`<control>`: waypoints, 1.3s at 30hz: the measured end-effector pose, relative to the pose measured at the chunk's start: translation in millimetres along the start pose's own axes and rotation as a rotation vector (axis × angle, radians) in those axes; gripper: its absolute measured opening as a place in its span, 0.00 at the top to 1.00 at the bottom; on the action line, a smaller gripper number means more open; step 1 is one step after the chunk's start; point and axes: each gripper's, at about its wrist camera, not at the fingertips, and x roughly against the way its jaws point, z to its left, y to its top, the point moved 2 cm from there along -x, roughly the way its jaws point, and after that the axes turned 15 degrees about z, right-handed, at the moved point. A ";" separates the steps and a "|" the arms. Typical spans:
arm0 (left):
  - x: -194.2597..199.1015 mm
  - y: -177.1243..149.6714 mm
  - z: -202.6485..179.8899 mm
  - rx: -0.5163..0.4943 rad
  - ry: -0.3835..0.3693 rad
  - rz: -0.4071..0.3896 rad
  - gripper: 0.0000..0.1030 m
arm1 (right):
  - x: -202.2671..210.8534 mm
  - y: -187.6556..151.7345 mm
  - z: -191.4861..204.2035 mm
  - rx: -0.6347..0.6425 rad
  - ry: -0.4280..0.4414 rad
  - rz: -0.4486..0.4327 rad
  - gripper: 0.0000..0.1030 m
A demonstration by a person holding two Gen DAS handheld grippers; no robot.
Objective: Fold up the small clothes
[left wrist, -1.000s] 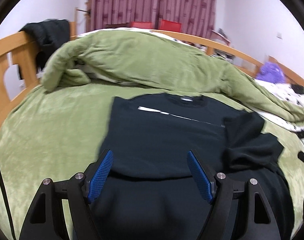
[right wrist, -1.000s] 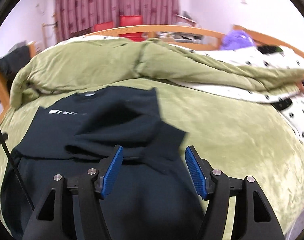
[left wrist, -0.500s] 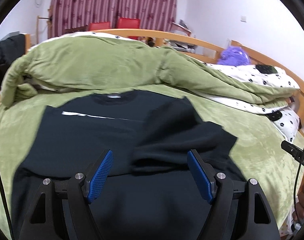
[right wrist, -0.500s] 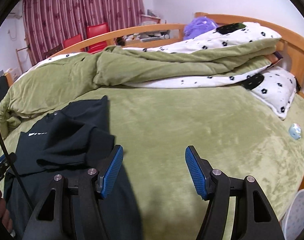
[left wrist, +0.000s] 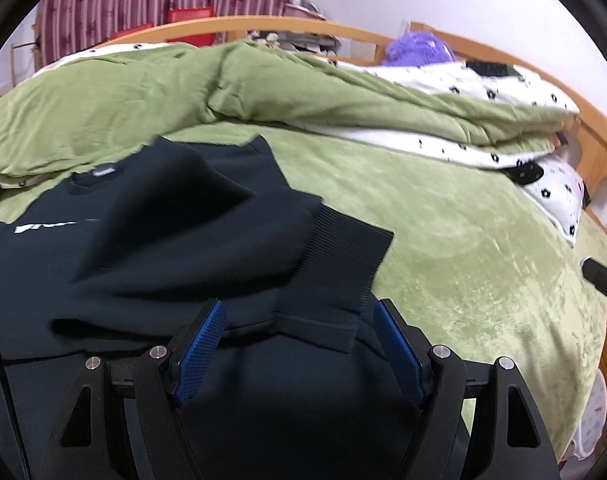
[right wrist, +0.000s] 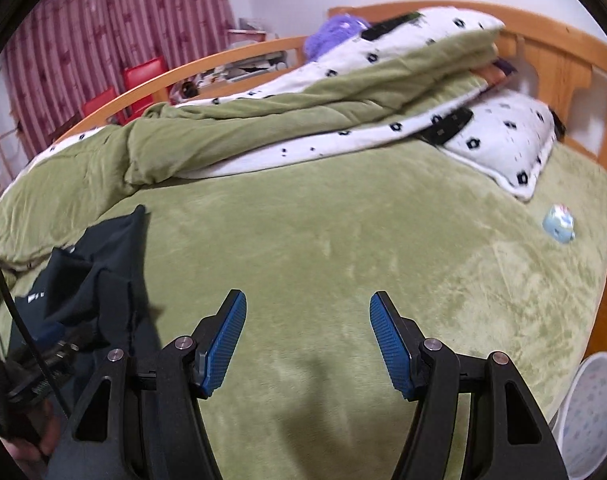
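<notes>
A black sweatshirt [left wrist: 115, 240] with a white chest print lies on the green bed cover [left wrist: 443, 240]. One sleeve is folded across its front, and the ribbed cuff [left wrist: 343, 272] reaches toward my left gripper [left wrist: 299, 344]. That gripper stands open just above the garment, the cuff's end showing between its blue pads with nothing pressed. In the right wrist view the sweatshirt [right wrist: 103, 264] sits at the far left. My right gripper [right wrist: 307, 340] is open over bare green cover, to the right of the garment.
A rumpled green and white-spotted duvet [left wrist: 323, 96] piles along the far side. A spotted pillow [right wrist: 507, 148] lies near the wooden headboard [right wrist: 543, 52]. A small blue object [right wrist: 559, 224] rests on the cover at right. A white bin [right wrist: 595, 412] stands beside the bed.
Both grippers swept rightward across the bed. The left one went from the sweatshirt's middle to its folded sleeve cuff; the right one left the garment for bare cover. Jaws kept their width.
</notes>
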 end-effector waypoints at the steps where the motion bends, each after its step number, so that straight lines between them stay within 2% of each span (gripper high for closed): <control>1: -5.5 1.9 -2.3 -0.003 0.000 0.008 0.27 | -2.6 1.6 -4.0 -0.009 0.002 0.003 0.38; 5: -29.4 7.1 -11.8 -0.014 0.014 0.046 0.27 | -15.2 4.0 -10.7 -0.020 -0.001 0.020 0.38; 9: -46.7 11.1 -15.8 -0.018 0.030 0.069 0.15 | -26.5 5.2 -7.4 -0.007 -0.018 0.040 0.39; 13: -58.6 15.0 -20.9 -0.030 0.084 0.080 0.14 | -25.8 6.1 5.3 0.029 -0.027 0.030 0.39; 15: -59.0 16.1 -20.4 -0.032 0.086 0.078 0.14 | -24.7 6.3 12.0 0.046 -0.020 0.027 0.39; 17: -54.9 16.9 -16.4 -0.017 0.085 0.068 0.26 | -24.3 6.2 16.7 0.054 -0.025 0.027 0.39; 19: -49.2 18.2 -10.7 -0.006 0.071 0.062 0.44 | -23.0 6.3 21.9 0.063 -0.028 0.025 0.39; 20: -45.0 19.4 -6.3 -0.004 0.043 0.064 0.46 | -21.5 6.3 24.7 0.066 -0.024 0.022 0.39; 23: -30.2 20.9 4.1 -0.007 -0.027 0.058 0.70 | -17.5 5.6 30.1 0.068 -0.016 0.016 0.39; 24: -25.9 21.5 5.5 -0.019 -0.071 0.060 0.92 | -15.6 5.5 33.1 0.068 -0.011 0.013 0.39; 25: -19.3 22.5 7.8 -0.020 -0.094 0.064 0.91 | -14.1 5.3 35.7 0.070 -0.007 0.012 0.39; 31: 27.2 28.0 28.6 -0.017 -0.042 -0.039 0.93 | -4.2 3.3 56.0 0.098 -0.002 -0.006 0.39; 35: 58.7 30.6 65.6 0.036 -0.005 -0.090 0.94 | 0.5 1.2 69.8 0.119 -0.002 -0.016 0.39; 39: 84.5 33.6 113.3 0.093 0.070 -0.129 0.94 | 2.9 -1.1 86.4 0.140 -0.003 -0.018 0.39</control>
